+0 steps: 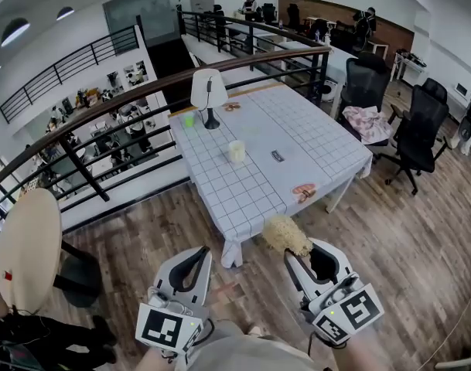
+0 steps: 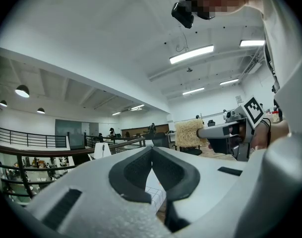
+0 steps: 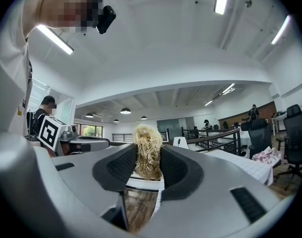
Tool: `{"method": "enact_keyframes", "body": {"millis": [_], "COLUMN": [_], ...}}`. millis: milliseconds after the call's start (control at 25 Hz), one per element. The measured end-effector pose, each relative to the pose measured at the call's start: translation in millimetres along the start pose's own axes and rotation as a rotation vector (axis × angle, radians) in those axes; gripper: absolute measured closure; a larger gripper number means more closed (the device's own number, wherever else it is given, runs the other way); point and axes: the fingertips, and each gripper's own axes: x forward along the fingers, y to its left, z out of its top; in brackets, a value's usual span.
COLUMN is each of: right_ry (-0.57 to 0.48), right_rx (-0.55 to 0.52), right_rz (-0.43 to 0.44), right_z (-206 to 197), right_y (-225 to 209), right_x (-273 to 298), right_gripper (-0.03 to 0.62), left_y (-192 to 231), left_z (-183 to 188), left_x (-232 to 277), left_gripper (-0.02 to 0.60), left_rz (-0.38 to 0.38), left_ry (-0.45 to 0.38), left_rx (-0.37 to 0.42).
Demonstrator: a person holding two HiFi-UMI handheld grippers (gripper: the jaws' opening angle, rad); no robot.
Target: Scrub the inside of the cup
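Note:
A pale cup (image 1: 237, 151) stands near the middle of the table (image 1: 250, 195) covered with a white checked cloth, far ahead of both grippers. My right gripper (image 1: 291, 255) is shut on a tan fibrous scrubber (image 1: 285, 235), which sticks up between its pads (image 3: 148, 152). That scrubber also shows in the left gripper view (image 2: 188, 133), off to the right. My left gripper (image 1: 199, 254) is shut with nothing in it; its pads meet in front of its camera (image 2: 151, 166). Both grippers hang over the wooden floor, short of the table's near corner.
A white lamp (image 1: 208, 93) and a small green item (image 1: 189, 120) stand at the table's far left. A dark card (image 1: 277, 156) and an orange-patterned item (image 1: 304, 191) lie on the cloth. Black office chairs (image 1: 421, 130) stand right; a railing (image 1: 104, 130) runs left.

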Motion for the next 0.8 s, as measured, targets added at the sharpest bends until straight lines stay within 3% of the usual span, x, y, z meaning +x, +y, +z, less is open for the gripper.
{"method": "enact_keyframes", "body": {"millis": [480,800], "right_ry": [0.004,0.027], "right_rx": [0.010,0.000], "right_rz": [0.010,-0.003], "right_z": [-7.3,-18.7], "right_y": [-20.2,-44.0], "right_x": [14.4,62.1], "right_gripper": [0.457,0.457], "left_y": [7.4,42.8], "left_z": [-7.6,-16.5], "left_x": [13.7,50.9], "left_gripper": [0.568,0.568], "left_rz": [0.031,0.020], "left_ry": [0.016,-0.006], "left_rx": [0.005,-0.012]}}
